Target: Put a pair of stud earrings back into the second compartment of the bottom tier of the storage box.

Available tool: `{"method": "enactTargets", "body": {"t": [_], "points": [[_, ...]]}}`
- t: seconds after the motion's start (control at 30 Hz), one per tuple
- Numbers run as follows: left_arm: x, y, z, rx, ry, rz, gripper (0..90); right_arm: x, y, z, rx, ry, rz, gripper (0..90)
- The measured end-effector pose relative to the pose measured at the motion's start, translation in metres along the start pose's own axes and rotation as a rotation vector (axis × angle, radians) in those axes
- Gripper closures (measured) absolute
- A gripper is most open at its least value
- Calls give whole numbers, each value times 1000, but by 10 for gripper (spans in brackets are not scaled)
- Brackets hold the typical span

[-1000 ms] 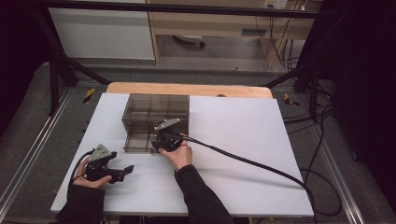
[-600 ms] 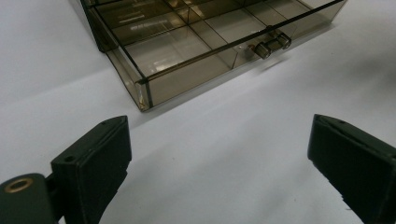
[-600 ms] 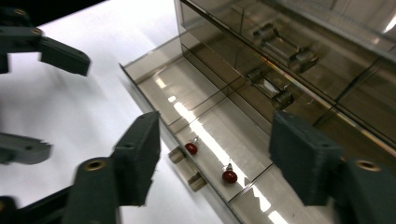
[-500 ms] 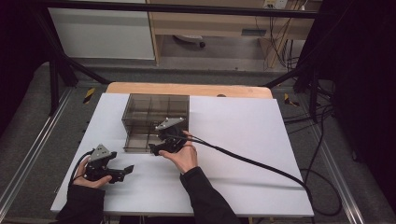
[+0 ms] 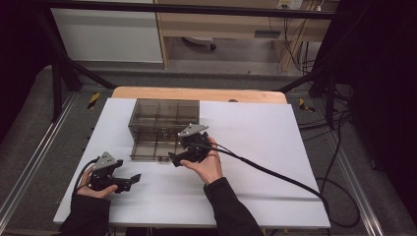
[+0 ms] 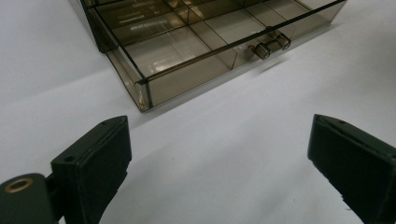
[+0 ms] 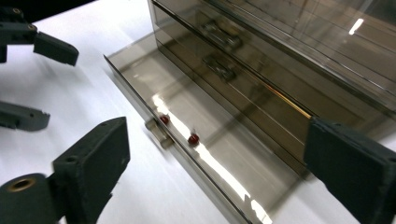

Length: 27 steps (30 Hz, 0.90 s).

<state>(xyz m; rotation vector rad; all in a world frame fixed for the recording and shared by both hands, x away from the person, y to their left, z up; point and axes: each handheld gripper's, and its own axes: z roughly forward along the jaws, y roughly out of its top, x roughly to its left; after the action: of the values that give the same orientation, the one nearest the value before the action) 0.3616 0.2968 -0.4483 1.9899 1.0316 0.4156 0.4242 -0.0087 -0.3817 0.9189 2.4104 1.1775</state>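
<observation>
A white table top (image 5: 255, 132) on a wooden board (image 5: 196, 93).

smoky clear drawer cabinet (image 5: 164, 118) on white table – bottom drawer (image 7: 187, 154) pulled out, knob facing front.

High view: right gripper (image 5: 178, 158) tips dark against drawer box (image 5: 164, 129), jaw gap too small to read; right hand (image 5: 209, 164) covers its rear. Box compartments too small and smoky to tell contents. Left gripper view: box cut by top edge, drawer handle (image 6: 271, 45) slightly blurred. Right gripper view: box cut off top and right, open bottom drawer (image 7: 196, 154) cut by bottom edge, glare hides its floor; left gripper (image 7: 32, 44) cut by left edge
</observation>
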Motion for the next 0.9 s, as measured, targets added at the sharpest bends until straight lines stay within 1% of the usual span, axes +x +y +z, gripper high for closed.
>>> {"method": "enactTargets", "body": {"t": [0.13, 0.2, 0.27, 0.33, 0.47, 0.53, 0.6, 0.67, 0.77, 0.83, 0.9], "points": [[0, 0, 0, 0, -3, -1, 62, -9, -6, -11, 2, -17, 5, 38], [0, 0, 0, 1, -3, -2, 62, -14, -9, -17, 3, -13, 14, 24], [0, 0, 0, 0, -4, -3, 62, -18, -12, -22, 8, -20, 20, 15], [0, 0, 0, 1, -5, -1, 62, -24, -16, -26, 5, -21, 32, 12], [0, 0, 0, 1, -7, -2, 63, -35, -26, -35, 19, -25, 56, 8], [0, 0, 0, 0, -8, -3, 63, -42, -32, -39, 14, -35, 73, 7], [0, 0, 0, 1, -9, -4, 65, -49, -39, -44, 10, -28, 72, 5], [0, 0, 0, 0, -10, -2, 65, -55, -47, -48, 11, -29, 86, 5], [0, 0, 0, 1, -13, -3, 66, -66, -60, -57, -9, -25, 90, 5], [0, 0, 0, 4, -13, -2, 67, -74, -69, -64, -21, -29, 107, 5], [0, 0, 0, 4, -14, -1, 68, -80, -77, -70, -16, -35, 121, 4]]}}
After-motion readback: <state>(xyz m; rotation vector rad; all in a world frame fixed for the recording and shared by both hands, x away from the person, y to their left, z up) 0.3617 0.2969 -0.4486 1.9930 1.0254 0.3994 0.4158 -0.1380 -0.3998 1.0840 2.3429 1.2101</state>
